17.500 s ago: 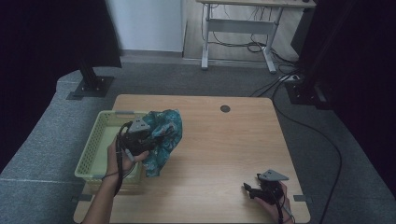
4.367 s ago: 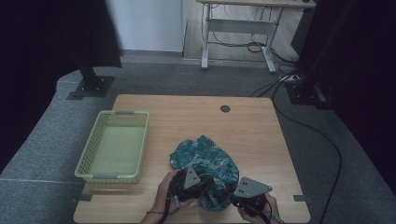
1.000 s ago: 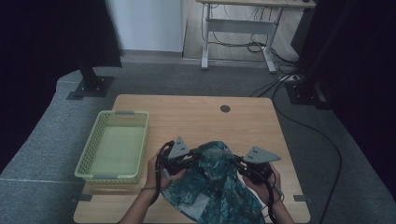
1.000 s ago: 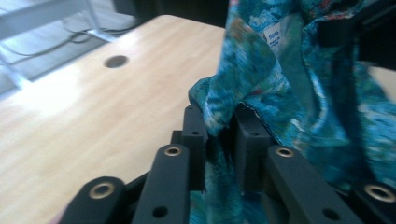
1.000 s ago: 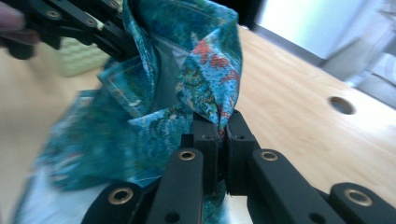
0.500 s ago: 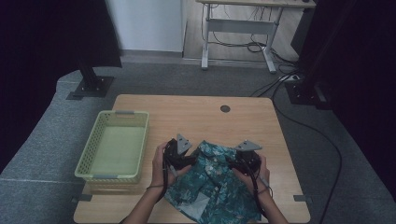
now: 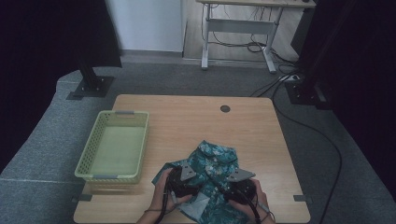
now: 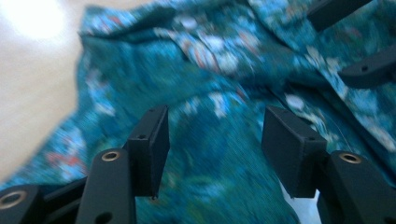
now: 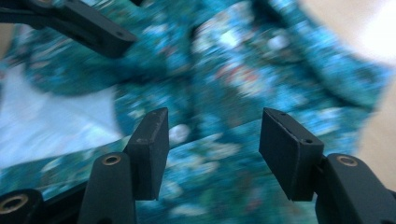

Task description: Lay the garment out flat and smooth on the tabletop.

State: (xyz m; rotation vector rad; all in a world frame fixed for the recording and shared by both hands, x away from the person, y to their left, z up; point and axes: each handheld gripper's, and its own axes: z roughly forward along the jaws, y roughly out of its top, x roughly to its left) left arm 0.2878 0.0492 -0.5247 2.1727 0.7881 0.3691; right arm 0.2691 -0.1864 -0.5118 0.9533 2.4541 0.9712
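A teal floral garment [image 7: 212, 163] lies crumpled on the wooden table [image 7: 187, 121] near the front edge. My left gripper [image 7: 194, 179] sits over its left part, held by a hand. In the left gripper view its jaws stand open [image 8: 212, 149] above the cloth [image 8: 210, 84], nothing between them. My right gripper [image 7: 224, 186] rests over the garment's right part. Its jaws are also open [image 9: 212, 149] over the fabric [image 9: 243, 65], and the other gripper's jaw [image 9: 88, 25] crosses the top left. The garment's pale inner side [image 9: 51, 126] shows there.
A yellow-green plastic basket [image 7: 86, 163] stands at the table's left side with nothing inside. A small dark round hole cover [image 7: 225, 108] sits at the far middle. Grey carpet surrounds the table; a white desk frame [image 7: 238, 32] stands beyond.
Both grippers came down and nearer the front edge, closer together over the garment. The cloth, spread out and lifted a moment ago, now lies bunched on the table.
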